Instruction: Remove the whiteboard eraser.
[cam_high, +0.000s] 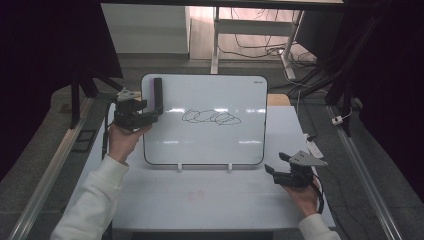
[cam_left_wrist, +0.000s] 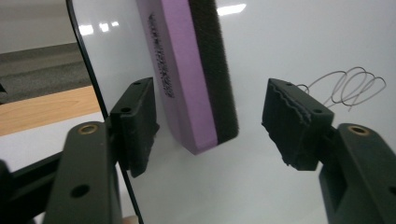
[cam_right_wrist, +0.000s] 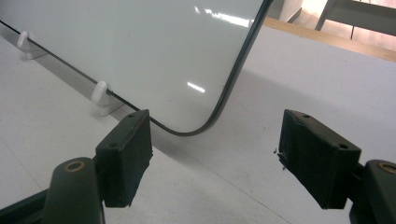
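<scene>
A pale grey tabletop (cam_high: 210, 200) carries a whiteboard (cam_high: 210, 140) that stands propped on two small white feet (cam_high: 179, 167), leaning back away from the person. Beyond the whiteboard lie a grey floor, a desk frame and loose cables; dark curtains close the room to either side of it.

At the whiteboard's upper left corner an eraser (cam_high: 157, 95) sits flat against the writing face. In the left gripper view the eraser (cam_left_wrist: 194, 74) shows a purple body and a black felt strip; its top end is cut off by the frame edge, and the small print on its side is too blurred to read. Its long axis runs up and down the whiteboard, parallel to the left edge, lower end pointing toward the tabletop.

The left gripper (cam_high: 150, 111) is at the whiteboard's left edge, just below the eraser. Its fingers (cam_left_wrist: 137, 123) stand spread with the eraser's lower end between them, not pressed by either pad; one finger straddles the whiteboard's black rim.

Right of the eraser, mid-board, runs a looping black scribble (cam_high: 211, 117).

The right gripper (cam_high: 277, 165) rests off the whiteboard's lower right corner, fingers (cam_right_wrist: 126, 156) spread over bare tabletop, holding nothing.
</scene>
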